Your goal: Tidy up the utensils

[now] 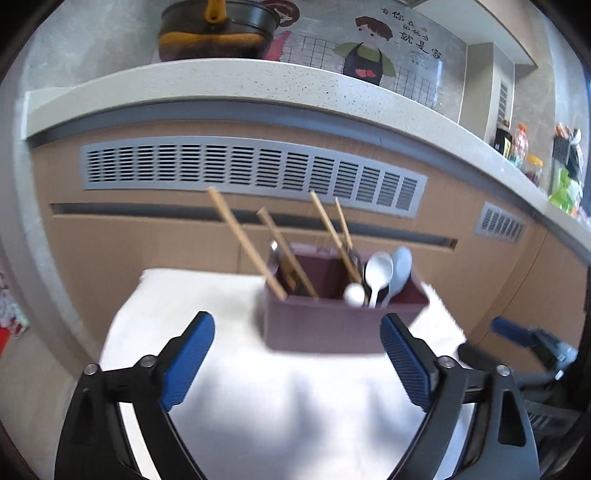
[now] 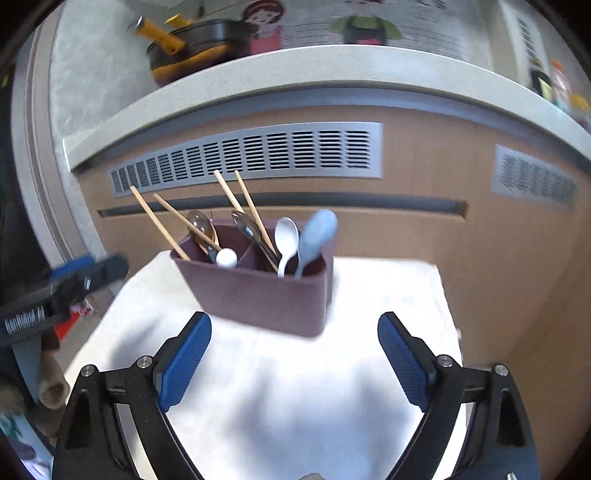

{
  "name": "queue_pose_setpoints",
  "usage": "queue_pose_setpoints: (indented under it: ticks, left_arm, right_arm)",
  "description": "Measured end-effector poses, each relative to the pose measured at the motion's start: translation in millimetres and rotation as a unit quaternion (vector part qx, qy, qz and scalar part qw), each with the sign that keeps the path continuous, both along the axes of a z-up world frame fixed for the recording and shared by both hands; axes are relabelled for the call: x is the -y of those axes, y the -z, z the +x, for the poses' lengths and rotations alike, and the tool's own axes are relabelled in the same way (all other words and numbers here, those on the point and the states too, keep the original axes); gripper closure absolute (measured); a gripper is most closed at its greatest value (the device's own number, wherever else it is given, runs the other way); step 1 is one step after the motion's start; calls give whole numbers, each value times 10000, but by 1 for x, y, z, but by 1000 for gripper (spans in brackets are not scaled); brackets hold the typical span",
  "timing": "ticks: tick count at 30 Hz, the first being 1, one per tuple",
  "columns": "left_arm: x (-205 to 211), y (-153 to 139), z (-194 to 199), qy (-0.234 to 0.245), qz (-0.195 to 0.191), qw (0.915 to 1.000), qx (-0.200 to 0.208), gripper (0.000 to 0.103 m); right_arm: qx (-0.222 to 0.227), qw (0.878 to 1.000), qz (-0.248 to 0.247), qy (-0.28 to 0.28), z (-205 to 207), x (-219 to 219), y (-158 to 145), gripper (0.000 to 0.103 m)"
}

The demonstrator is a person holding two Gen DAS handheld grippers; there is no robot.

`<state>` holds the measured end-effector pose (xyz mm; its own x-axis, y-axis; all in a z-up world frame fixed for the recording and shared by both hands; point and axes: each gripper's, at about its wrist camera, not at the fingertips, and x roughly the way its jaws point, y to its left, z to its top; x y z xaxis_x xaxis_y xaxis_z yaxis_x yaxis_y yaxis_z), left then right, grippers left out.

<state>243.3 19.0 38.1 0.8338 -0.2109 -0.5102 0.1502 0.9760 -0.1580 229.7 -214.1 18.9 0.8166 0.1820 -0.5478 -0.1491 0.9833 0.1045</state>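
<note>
A maroon utensil holder [image 1: 332, 325] [image 2: 258, 291] stands on a white-covered table [image 1: 258, 413] [image 2: 295, 398]. It holds wooden chopsticks [image 1: 243, 240] [image 2: 162, 225], metal spoons [image 2: 201, 223], a white spoon [image 1: 378, 271] [image 2: 287, 236] and a pale blue spoon [image 1: 400, 264] [image 2: 317, 234]. My left gripper [image 1: 297, 356] is open and empty, short of the holder. My right gripper [image 2: 294, 354] is open and empty too, just in front of the holder. The right gripper [image 1: 524, 336] shows at the right edge of the left wrist view; the left gripper [image 2: 74, 277] shows at the left edge of the right wrist view.
Behind the table runs a wooden cabinet front with grey vent grilles [image 1: 251, 166] [image 2: 251, 155] under a pale speckled counter [image 1: 221, 77] [image 2: 295, 70]. A dark pot with orange handles [image 1: 218, 29] [image 2: 192, 40] sits on it. Bottles and jars [image 1: 528, 158] stand at the counter's right.
</note>
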Motion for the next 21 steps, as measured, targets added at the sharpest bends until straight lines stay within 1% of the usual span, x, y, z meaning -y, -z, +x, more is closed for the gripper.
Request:
queue_pose_setpoints:
  ticks: [2, 5, 6, 8, 10, 12, 13, 16, 18, 21]
  left_arm:
    - [-3, 4, -24, -114, 163, 9998, -4, 5]
    - [-8, 9, -57, -275, 237, 9993, 19, 0]
    - [-8, 11, -67, -324, 262, 9991, 48, 0]
    - [-7, 14, -85, -382, 339, 9986, 134, 0]
    - [-4, 18, -103, -503, 487, 9971, 306, 0]
    - [0, 20, -114, -554, 649, 9955, 411, 0]
    - [1, 19, -118, -555, 672, 9952, 441, 0]
    - [0, 17, -131, -560, 500, 9959, 510, 0]
    - [2, 16, -136, -605, 523, 9954, 534, 0]
    - [8, 13, -140, -536, 642, 9949, 555, 0]
  right_arm:
    - [-31, 9999, 136, 95, -16, 3, -5, 11]
    - [-16, 9995, 158, 259, -43, 5, -7, 8]
    - [18, 9994, 149, 297, -51, 5, -6, 7]
    - [137, 9991, 35, 400, -65, 1, -5, 7]
    - [289, 9981, -113, 537, -80, -3, -4, 7]
    - [381, 9978, -163, 526, -92, -6, -4, 7]
    - [442, 9976, -194, 494, -99, -8, -5, 7]
    - [591, 9965, -238, 546, -109, -10, -5, 2]
    - [564, 9966, -209, 554, -111, -9, -4, 2]
    - [472, 9972, -152, 559, -111, -7, -1, 2]
